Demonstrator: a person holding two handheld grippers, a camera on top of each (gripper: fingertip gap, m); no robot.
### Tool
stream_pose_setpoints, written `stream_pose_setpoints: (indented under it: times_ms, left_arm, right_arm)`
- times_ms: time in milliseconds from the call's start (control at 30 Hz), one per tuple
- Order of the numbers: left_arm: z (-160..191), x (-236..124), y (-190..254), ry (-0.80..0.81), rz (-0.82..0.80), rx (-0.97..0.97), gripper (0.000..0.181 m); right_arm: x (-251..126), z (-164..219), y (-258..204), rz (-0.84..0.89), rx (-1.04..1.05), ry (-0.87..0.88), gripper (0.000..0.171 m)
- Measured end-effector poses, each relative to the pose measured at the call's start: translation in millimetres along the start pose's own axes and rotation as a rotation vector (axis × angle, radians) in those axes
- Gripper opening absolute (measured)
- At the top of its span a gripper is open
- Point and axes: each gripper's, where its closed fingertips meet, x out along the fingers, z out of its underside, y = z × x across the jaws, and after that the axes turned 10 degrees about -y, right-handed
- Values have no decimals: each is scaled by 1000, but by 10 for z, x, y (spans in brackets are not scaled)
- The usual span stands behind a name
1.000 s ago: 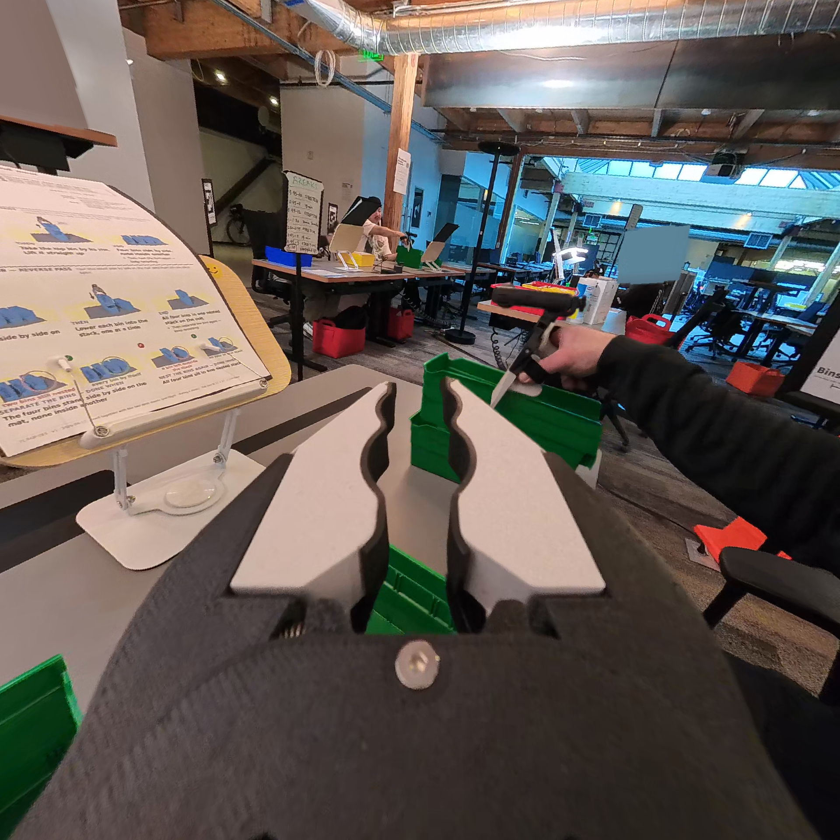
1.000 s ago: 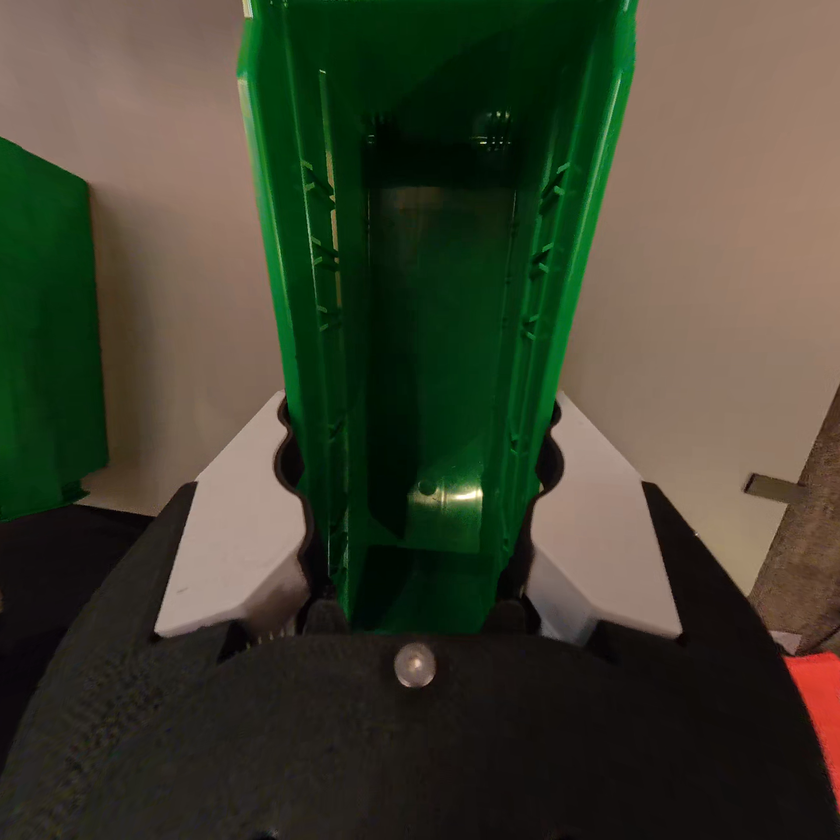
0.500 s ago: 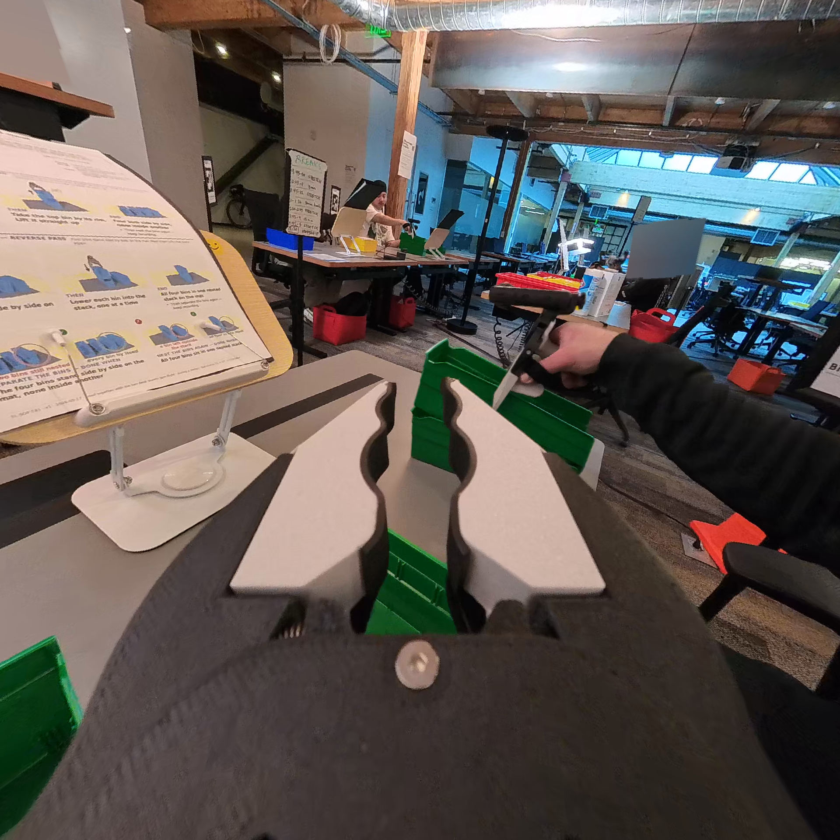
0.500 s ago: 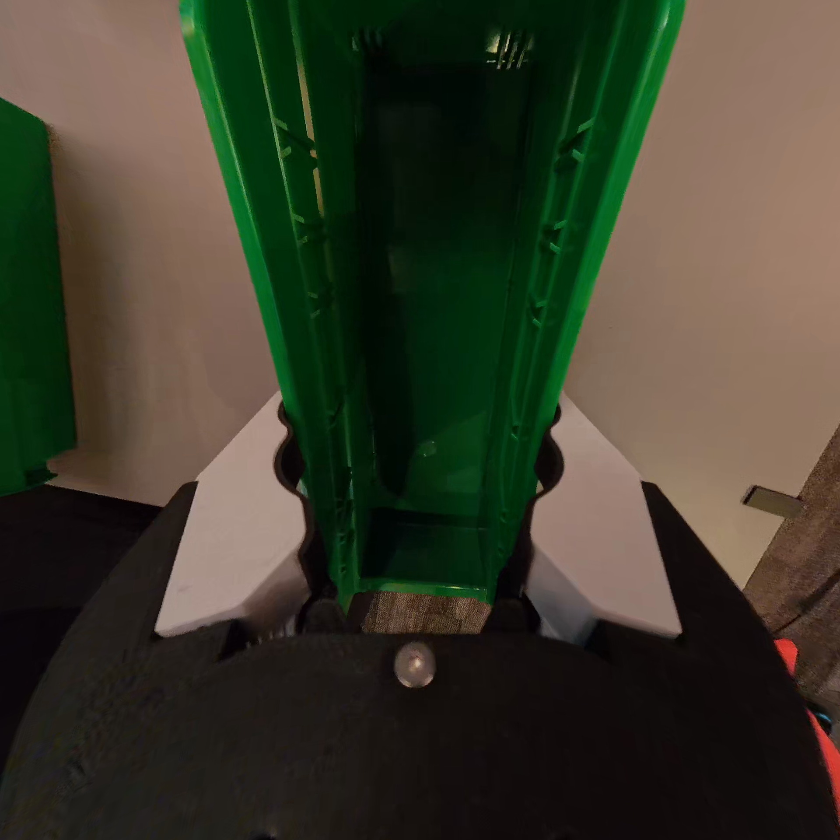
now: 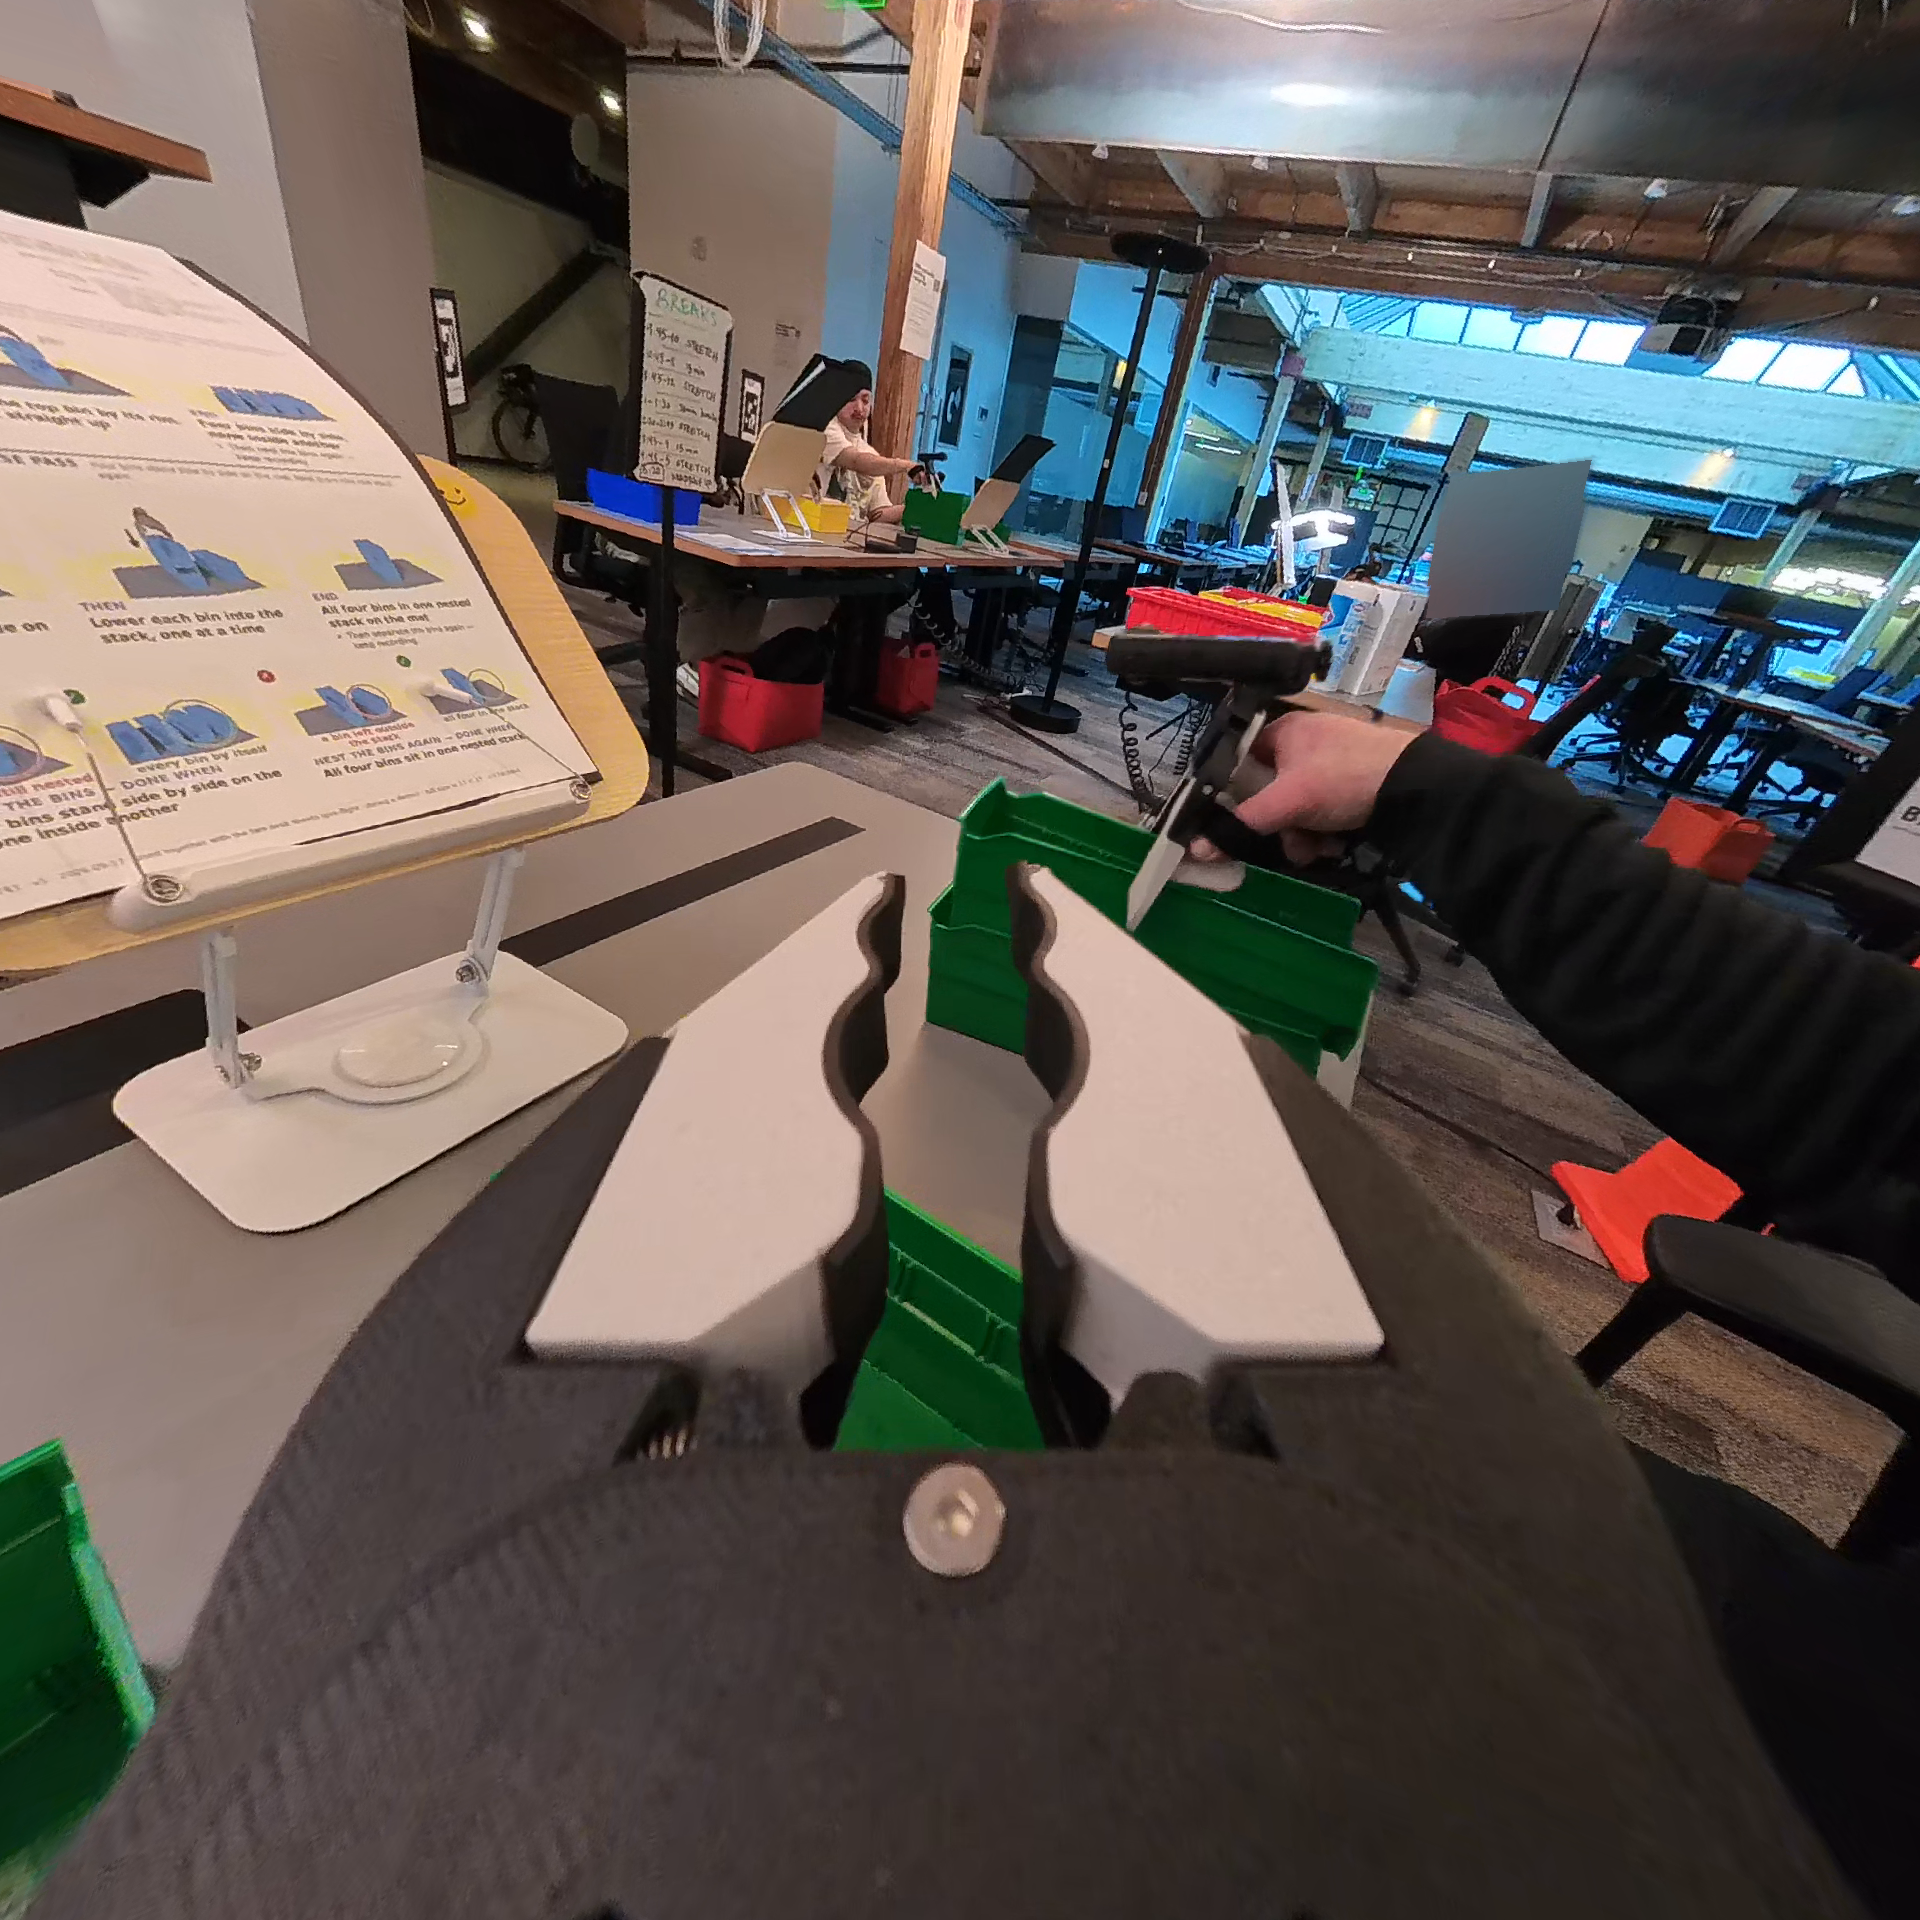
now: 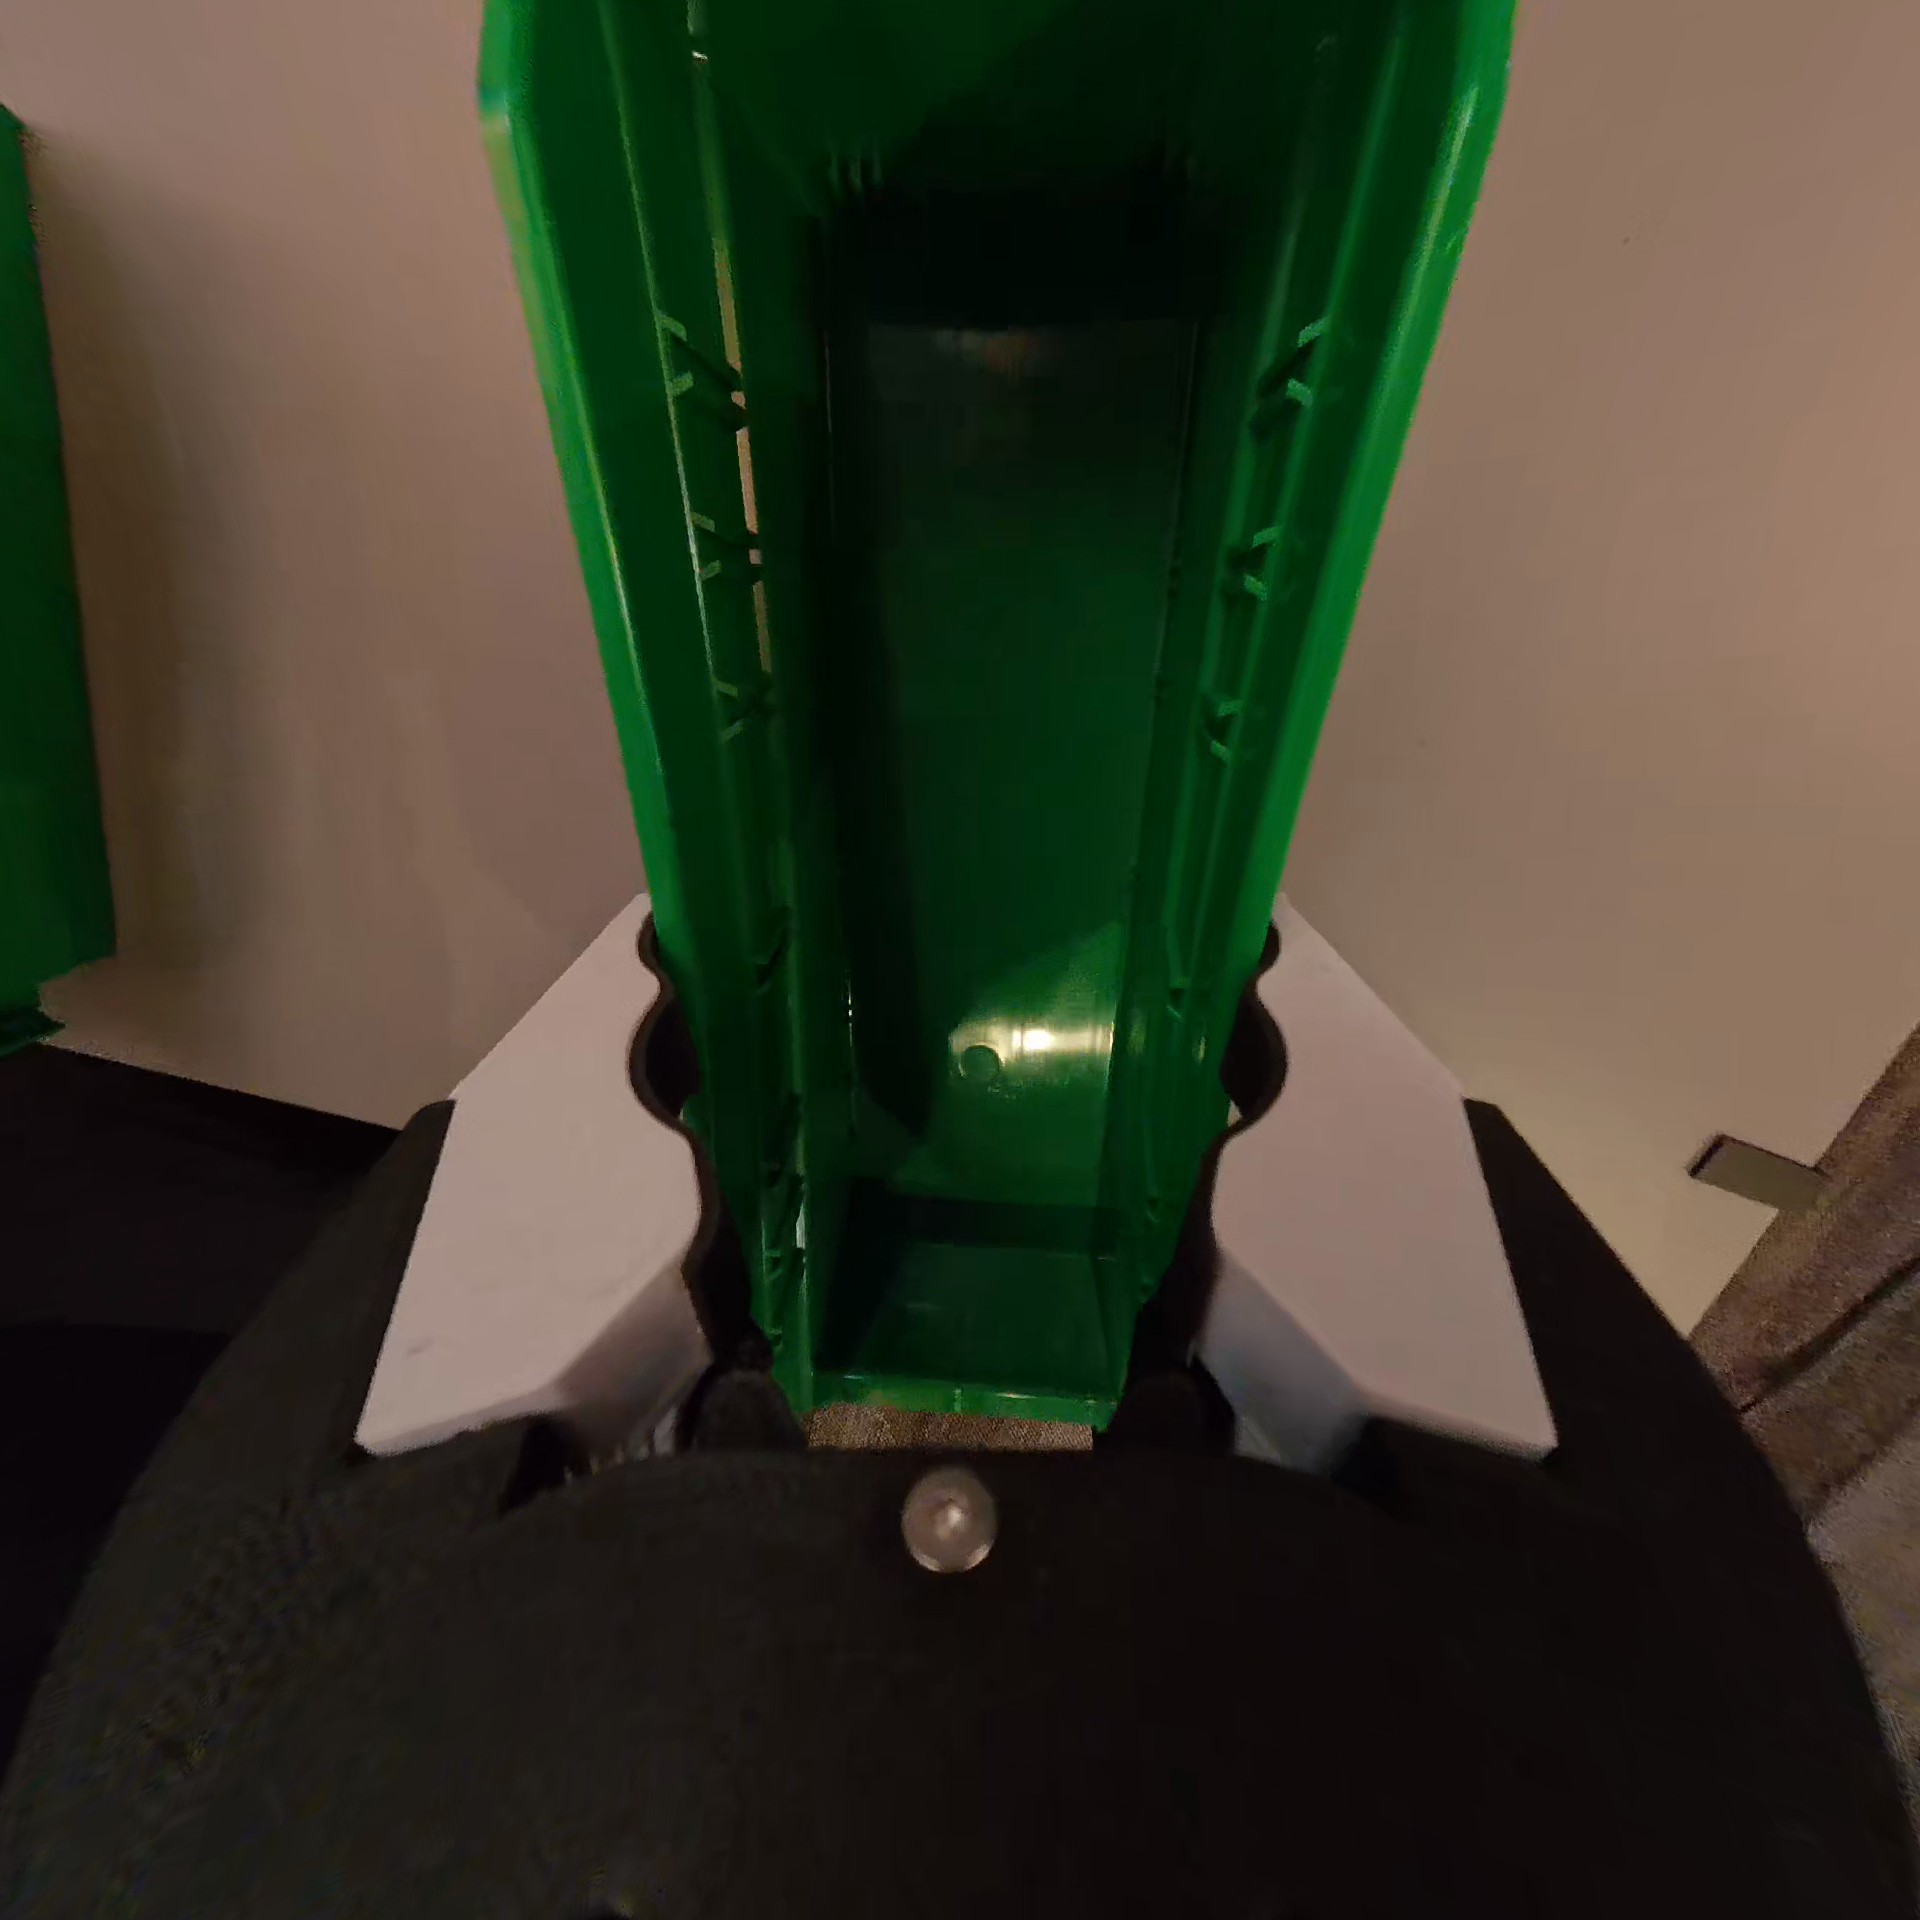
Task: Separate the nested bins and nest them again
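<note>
Both tongs are at work over the grey worktop (image 5: pixel 260 1351). Left tongs (image 5: pixel 951 1049) stand a little apart with nothing between them, and they hover above a single green bin (image 5: pixel 935 1351) which lies below the fingers, towards the near edge. Right tongs (image 6: pixel 961 1091), held by a hand (image 5: pixel 1314 769) in a dark sleeve, are clamped across the two long walls of the top bin (image 6: pixel 997 623); from the left wrist view this bin sits in the green stack (image 5: pixel 1143 956) at the right edge of the worktop.

From largest to smallest: first the worktop, then the instruction board (image 5: pixel 239 582) on its white stand at the far left side, then the stack, then one more loose bin (image 5: pixel 52 1621) at the near left corner.

I judge these bins to be light, stiff plastic, with smooth walls that can slip and can flex inward when they are squeezed. The rim is thicker and has ribs under it, so the best hold is across the narrow width just below the rim, near the middle of the length, so the bin does not tip. Nested bins may stick together; the lower ones could come up with it.
</note>
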Motion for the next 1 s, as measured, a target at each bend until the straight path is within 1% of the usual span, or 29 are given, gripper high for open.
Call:
stream_pose_setpoints:
  times_ms: [167,233,367,533,633,700,800,833,900,967,1000]
  left_arm:
    - [23,28,16,-9,6,1,19]
    - [22,29,19,-9,6,2,19]
    - [38,29,-2,-11,6,-6,19]
    - [11,-29,-43,-1,-7,-9,20]
    - [2,-43,-46,2,-8,-10,20]
    - [14,-28,-38,-6,-6,-9,20]
    - [36,-9,-31,-19,-6,-3,21]
    - [38,-8,-35,-21,-9,-1,21]
    - [29,-9,-45,-16,-10,-6,20]
    - [18,-17,-59,-11,-16,-7,21]
    - [14,-21,-65,-8,-18,-6,21]
  right_arm:
    - [205,-92,24,-15,-5,19,105]
    - [296,-101,51,4,-21,18,107]
    - [313,-141,82,30,-57,32,109]
    - [333,-207,46,37,-225,27,113]
    - [397,-216,27,37,-320,-19,129]
    - [427,-212,38,58,-360,-65,135]
    - [274,-264,-5,98,-384,-60,142]
    - [180,-311,-39,115,-385,-31,142]
    - [6,-383,-227,83,-348,25,147]
    - [-140,-442,-622,25,-337,86,146]
    - [-175,-448,-900,-20,-351,106,148]
